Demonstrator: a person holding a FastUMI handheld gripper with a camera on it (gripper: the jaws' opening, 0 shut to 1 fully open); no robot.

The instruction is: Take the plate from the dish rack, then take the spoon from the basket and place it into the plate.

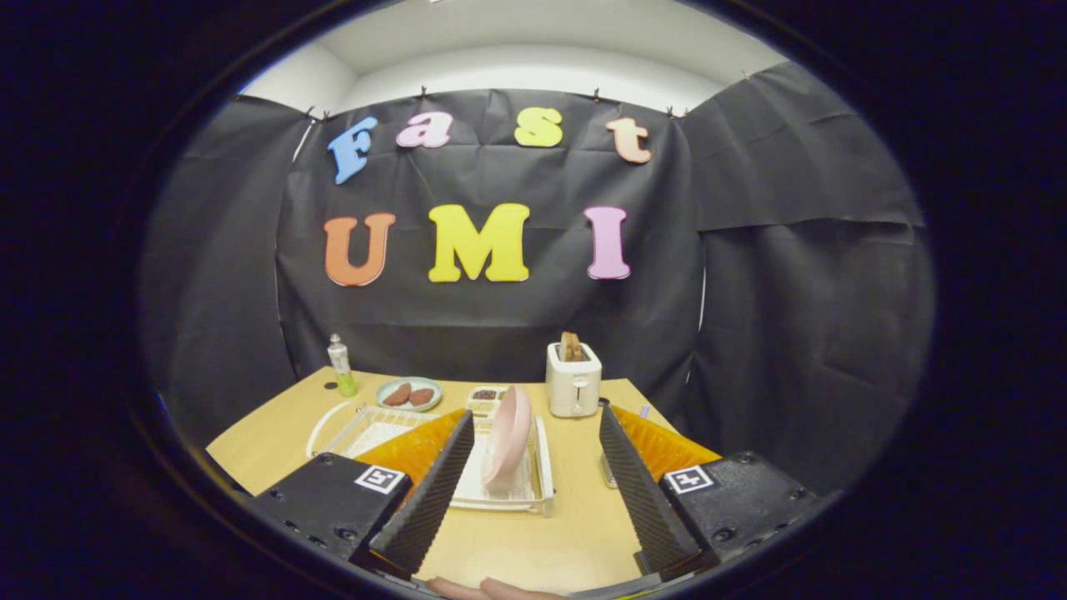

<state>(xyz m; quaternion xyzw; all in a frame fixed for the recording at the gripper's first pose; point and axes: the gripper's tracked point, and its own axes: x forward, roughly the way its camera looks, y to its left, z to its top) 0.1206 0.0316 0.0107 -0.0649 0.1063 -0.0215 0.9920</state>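
The claw [529,479] is wide open, with nothing held between its two black ribbed fingers [429,492]. The fingers stand well apart over the wooden counter [575,500]. Just ahead of them, and closer to the left finger, sits a white dish rack [540,487]. A pink plate [508,437] stands up on its edge in that rack. The plate is not touched by either finger. To the left of the rack, partly behind the left finger, is a white wire basket [358,425]. I cannot tell if the spoon is in it, because the finger hides part of the basket. Beyond the rack there is a small box [485,400] with little sections and something dark in it. A white toaster [573,379] stands just right of that box, with brown toast [570,346] sticking out of the top. Farther left is a green dish [408,393] with two brown lumps of food on it. Near the back left corner of the counter stands a bottle [341,367] with green stuff in the bottom. A small shiny thing lies on the counter beside the right finger, but it is too hidden to name. Black cloth hangs behind the counter as the booth's wall [792,292].
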